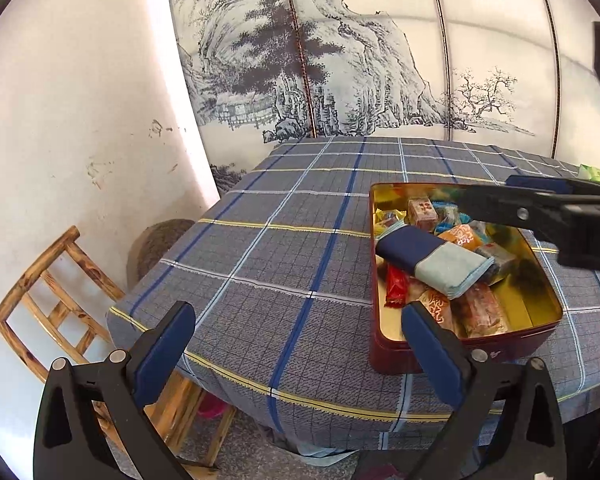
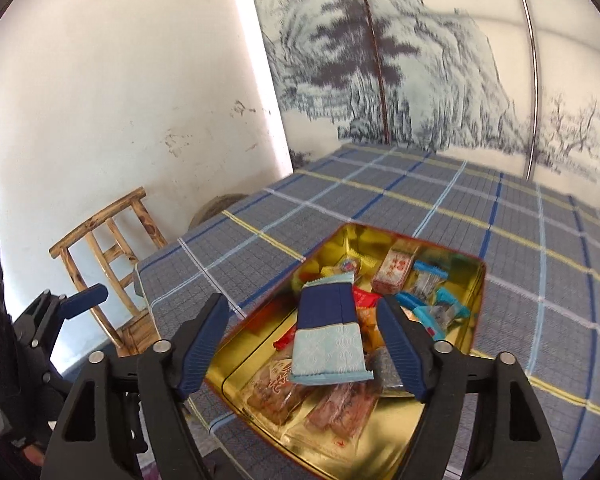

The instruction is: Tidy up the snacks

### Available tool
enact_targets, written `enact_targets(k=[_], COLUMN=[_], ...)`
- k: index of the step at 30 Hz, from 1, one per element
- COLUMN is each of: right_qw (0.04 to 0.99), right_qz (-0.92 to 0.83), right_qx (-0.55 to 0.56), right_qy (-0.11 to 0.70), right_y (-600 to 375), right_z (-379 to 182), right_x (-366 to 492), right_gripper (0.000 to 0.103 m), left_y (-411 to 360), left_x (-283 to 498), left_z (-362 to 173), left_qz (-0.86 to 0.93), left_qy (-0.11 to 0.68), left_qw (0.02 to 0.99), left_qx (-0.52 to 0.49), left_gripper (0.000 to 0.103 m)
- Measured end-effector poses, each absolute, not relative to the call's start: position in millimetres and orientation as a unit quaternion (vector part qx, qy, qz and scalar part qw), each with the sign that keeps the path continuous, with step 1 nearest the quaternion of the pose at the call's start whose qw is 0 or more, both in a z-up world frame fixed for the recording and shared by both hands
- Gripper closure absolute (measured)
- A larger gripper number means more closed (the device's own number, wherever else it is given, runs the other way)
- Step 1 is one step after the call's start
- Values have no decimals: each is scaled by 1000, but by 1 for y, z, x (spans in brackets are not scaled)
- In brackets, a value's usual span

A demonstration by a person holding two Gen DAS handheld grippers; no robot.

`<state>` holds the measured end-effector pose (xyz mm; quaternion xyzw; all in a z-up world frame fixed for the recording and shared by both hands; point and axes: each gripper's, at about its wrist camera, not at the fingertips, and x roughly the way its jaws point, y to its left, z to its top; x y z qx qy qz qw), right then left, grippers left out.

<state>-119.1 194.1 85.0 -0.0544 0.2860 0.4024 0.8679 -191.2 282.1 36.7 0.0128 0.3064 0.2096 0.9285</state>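
Snacks fill a red tin with a gold lining, which stands on a bench covered by a grey-blue checked cloth. From the left wrist view, a navy and pale blue packet lies on top of the pile, slanting across the other wrappers. The left hand-held gripper hovers at the near edge of the bench with its jaws spread wide and nothing between them. The right hand-held gripper reaches in from the right above the tin. A wooden chair stands by the white wall.

From the right wrist view, the tin sits just below the right hand-held gripper, whose jaws are released and stand apart. The blue packet lies between them on the heap, touching neither pad. The left hand-held gripper shows at the left edge, beside the chair.
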Motion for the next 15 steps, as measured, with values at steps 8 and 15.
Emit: enact_targets(k=[8, 15], right_qw=[909, 931], right_qz=[361, 329], right_qx=[-95, -102], right_qy=[184, 123], right_y=[157, 121], right_z=[114, 138], right_x=[-175, -217], right_gripper=[6, 0], left_y=[262, 237], left_x=[-215, -231], left_z=[68, 103], left_qz=[207, 178], left_qy=[247, 202], left_qw=[947, 963], left_qx=[12, 28], left_gripper=[0, 0])
